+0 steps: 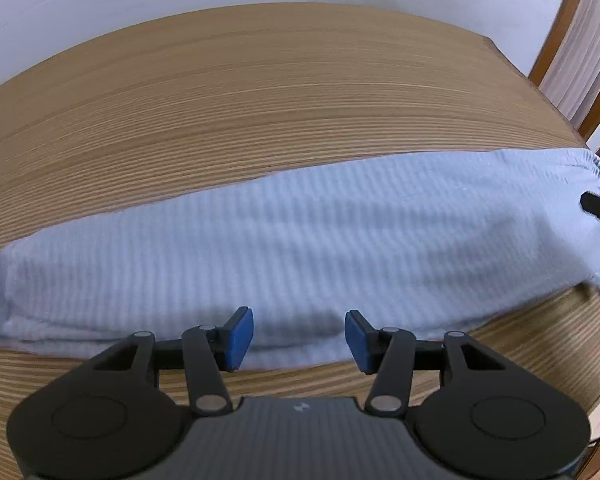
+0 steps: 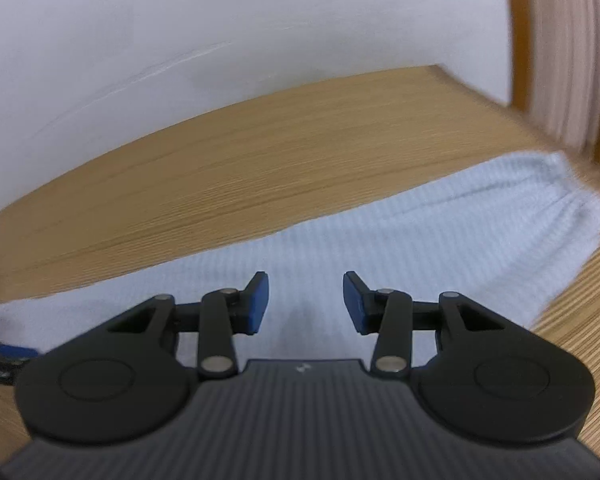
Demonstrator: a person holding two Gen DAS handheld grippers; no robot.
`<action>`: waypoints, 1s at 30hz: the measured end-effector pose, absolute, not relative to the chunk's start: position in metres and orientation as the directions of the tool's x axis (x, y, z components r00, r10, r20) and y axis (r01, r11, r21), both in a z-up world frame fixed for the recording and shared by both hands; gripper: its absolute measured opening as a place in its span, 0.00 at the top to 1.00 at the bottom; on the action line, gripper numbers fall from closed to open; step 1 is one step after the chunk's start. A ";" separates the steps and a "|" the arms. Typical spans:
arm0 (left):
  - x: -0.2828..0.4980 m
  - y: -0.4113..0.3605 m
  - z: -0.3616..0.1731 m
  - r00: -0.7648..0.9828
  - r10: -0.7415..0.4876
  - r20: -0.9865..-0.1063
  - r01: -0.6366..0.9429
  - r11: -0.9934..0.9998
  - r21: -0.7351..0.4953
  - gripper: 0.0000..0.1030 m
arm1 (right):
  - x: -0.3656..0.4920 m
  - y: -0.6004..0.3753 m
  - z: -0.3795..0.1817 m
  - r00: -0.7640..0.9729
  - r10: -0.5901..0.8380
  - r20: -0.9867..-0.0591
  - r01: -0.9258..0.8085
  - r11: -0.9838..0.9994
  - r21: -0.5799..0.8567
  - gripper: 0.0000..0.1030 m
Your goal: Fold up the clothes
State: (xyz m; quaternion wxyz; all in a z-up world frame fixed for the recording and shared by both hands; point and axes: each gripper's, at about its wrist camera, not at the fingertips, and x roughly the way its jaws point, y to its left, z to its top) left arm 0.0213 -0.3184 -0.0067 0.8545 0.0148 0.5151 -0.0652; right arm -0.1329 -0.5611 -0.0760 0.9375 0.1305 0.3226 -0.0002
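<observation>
Both my left claw (image 1: 299, 339) and right claw (image 2: 305, 305) hang released above the folded pale-blue cloth (image 1: 300, 240); a shallow pinch could drag layers across the tabletop (image 1: 260, 92), undoing the fold

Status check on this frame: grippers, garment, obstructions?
Left gripper open, empty. Right gripper open, empty. Garment folded long on table. Nothing in the way.
</observation>
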 end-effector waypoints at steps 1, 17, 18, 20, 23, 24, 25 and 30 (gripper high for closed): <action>0.019 -0.305 -0.006 0.462 -0.093 -0.882 0.127 0.991 -0.038 0.48 | -0.135 -0.543 -0.078 0.789 0.099 -0.607 0.070 0.966 0.249 0.58; 0.011 -0.200 0.007 0.462 -0.063 -0.884 0.055 0.998 -0.043 0.44 | -0.116 -0.397 -0.088 0.690 0.321 -0.648 -0.164 0.942 0.292 0.57; 0.010 -0.195 0.007 0.467 -0.060 -0.882 0.053 0.998 -0.040 0.41 | -0.113 -0.394 -0.089 0.685 0.338 -0.645 -0.180 0.937 0.300 0.57; 0.009 -0.183 0.007 0.467 -0.055 -0.883 0.047 0.998 -0.037 0.39 | -0.109 -0.379 -0.088 0.681 0.334 -0.651 -0.196 0.940 0.278 0.57; 0.014 -0.162 0.003 0.461 -0.056 -0.886 0.050 0.998 -0.037 0.37 | -0.108 -0.359 -0.081 0.688 0.342 -0.640 -0.225 0.939 0.260 0.57; 0.016 -0.154 0.002 0.462 -0.058 -0.885 0.056 0.998 -0.036 0.37 | -0.111 -0.350 -0.078 0.692 0.340 -0.638 -0.228 0.940 0.254 0.57; 0.017 -0.143 0.003 0.465 -0.063 -0.883 0.069 0.997 -0.035 0.37 | -0.113 -0.341 -0.075 0.695 0.336 -0.635 -0.230 0.941 0.247 0.57; 0.021 -0.080 0.006 0.467 -0.077 -0.881 0.167 0.986 0.002 0.35 | -0.125 -0.279 -0.071 0.716 0.333 -0.613 -0.232 0.942 0.242 0.57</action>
